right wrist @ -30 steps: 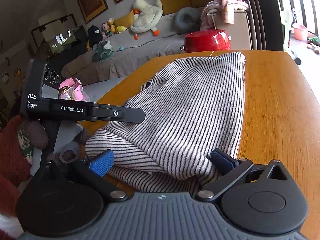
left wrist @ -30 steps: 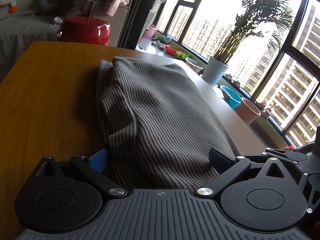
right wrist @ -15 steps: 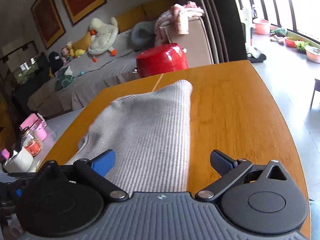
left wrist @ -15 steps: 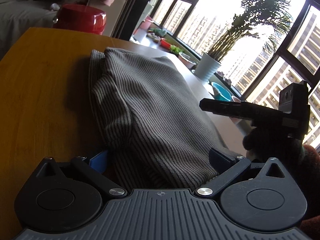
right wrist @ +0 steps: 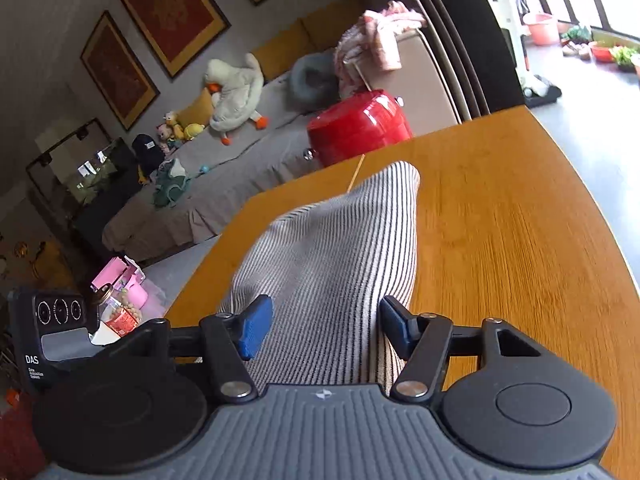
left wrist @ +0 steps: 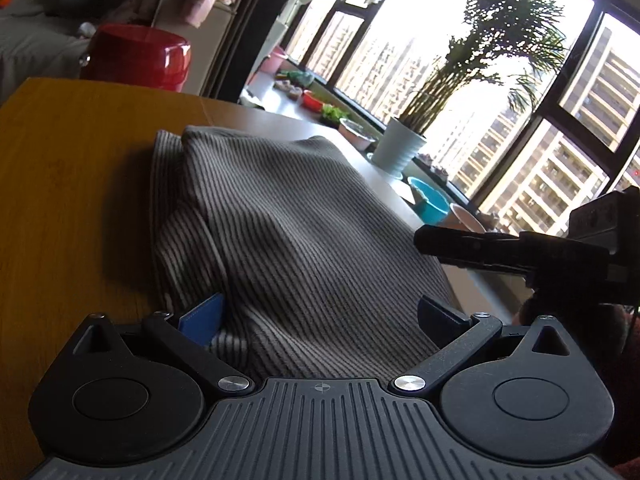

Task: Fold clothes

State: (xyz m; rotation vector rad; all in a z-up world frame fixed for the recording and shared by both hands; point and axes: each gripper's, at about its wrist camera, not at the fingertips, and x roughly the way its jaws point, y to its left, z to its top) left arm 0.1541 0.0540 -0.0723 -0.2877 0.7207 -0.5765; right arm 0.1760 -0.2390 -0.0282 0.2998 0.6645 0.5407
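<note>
The right hand-held gripper (right wrist: 320,326) has the near end of the folded grey knit garment with fine dark stripes (right wrist: 340,256) between its blue-padded fingers (right wrist: 254,326), and its jaws are closing; the pads sit close against the cloth on either side, though whether they already press on it cannot be told. The left hand-held gripper (left wrist: 320,320) stands wide, its fingers (left wrist: 200,318) straddling the same near end with the cloth bunched between them and no visible pinch. From both hand-held grippers the garment runs straight ahead, its long axis pointing away along the warm orange-brown wooden counter (right wrist: 520,240) toward the glossy red rounded stool (right wrist: 360,128) beyond the counter's far edge. In the left wrist view the right hand-held gripper's black body pokes in from the right, just beside the garment's near right corner, so both hands are at the garment's near end and neither is clearly closer. The coming fold likely turns on lifting this near end forward over the far end.
</note>
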